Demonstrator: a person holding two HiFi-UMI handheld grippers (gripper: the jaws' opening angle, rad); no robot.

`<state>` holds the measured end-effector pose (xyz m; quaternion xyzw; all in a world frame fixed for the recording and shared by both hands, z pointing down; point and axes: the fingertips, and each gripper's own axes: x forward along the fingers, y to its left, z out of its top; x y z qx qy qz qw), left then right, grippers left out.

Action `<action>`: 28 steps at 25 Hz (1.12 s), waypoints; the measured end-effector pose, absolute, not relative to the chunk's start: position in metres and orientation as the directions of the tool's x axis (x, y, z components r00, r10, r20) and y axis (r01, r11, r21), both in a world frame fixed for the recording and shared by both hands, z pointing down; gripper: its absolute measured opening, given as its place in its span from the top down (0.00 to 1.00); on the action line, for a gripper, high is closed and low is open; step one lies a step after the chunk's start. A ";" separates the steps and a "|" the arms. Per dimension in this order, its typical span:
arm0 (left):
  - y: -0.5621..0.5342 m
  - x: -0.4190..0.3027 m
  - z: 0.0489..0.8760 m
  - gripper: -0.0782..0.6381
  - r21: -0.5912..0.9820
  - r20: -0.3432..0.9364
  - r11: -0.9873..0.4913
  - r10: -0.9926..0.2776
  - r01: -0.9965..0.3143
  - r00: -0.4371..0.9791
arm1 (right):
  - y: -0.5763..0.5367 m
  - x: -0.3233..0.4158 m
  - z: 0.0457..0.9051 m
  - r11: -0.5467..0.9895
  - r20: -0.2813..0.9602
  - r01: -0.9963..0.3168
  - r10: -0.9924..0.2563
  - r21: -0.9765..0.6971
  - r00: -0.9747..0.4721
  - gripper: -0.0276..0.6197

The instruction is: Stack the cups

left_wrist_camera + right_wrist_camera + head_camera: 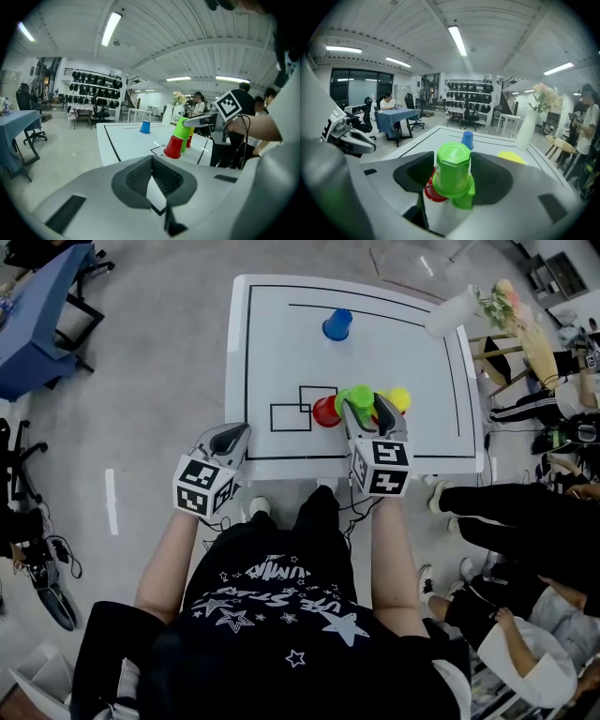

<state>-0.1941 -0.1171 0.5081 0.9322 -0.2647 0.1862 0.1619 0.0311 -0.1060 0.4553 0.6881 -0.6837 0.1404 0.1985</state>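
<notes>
An upturned green cup (452, 171) stands tilted on an upturned red cup (174, 146) near the front of the white table (281, 352). My right gripper (361, 411) is shut on it, a pad against each side. A second green cup (465, 200) sits just behind and below. To the right, a yellow cup (399, 397) tops another red one (189, 140). A blue cup (337, 324) stands alone, upside down, at the far side. My left gripper (236, 434) hovers off the table's front left edge, its jaws together and holding nothing.
A white vase with flowers (457, 310) stands at the table's far right corner. People sit close to the right side (525, 512). A blue-covered table (37, 306) and chairs stand off to the left. Black lines mark the tabletop.
</notes>
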 end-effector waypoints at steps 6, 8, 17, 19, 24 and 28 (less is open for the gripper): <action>-0.122 -0.189 0.502 0.88 0.196 0.426 -0.807 -0.442 -0.557 0.789 | -0.102 0.030 0.426 0.027 0.409 -0.996 -0.912 0.082 0.009 0.55; -0.125 -0.183 0.500 0.88 0.191 0.419 -0.807 -0.448 -0.559 0.790 | -0.100 0.034 0.412 0.030 0.381 -0.996 -0.925 0.081 0.003 0.55; -0.143 -0.152 0.484 0.88 0.152 0.395 -0.791 -0.501 -0.593 0.770 | -0.112 0.075 0.353 0.072 0.275 -0.992 -0.961 0.102 -0.041 0.59; -0.148 -0.144 0.482 0.88 0.149 0.396 -0.776 -0.521 -0.613 0.756 | -0.119 0.093 0.347 0.077 0.267 -0.992 -0.963 0.100 -0.048 0.60; -0.159 -0.123 0.481 0.88 0.145 0.404 -0.736 -0.566 -0.662 0.718 | -0.145 0.143 0.348 0.105 0.289 -0.989 -0.955 0.104 -0.071 0.61; -0.169 -0.105 0.484 0.88 0.140 0.419 -0.706 -0.593 -0.695 0.687 | -0.170 0.177 0.356 0.142 0.299 -0.983 -0.949 0.117 -0.101 0.63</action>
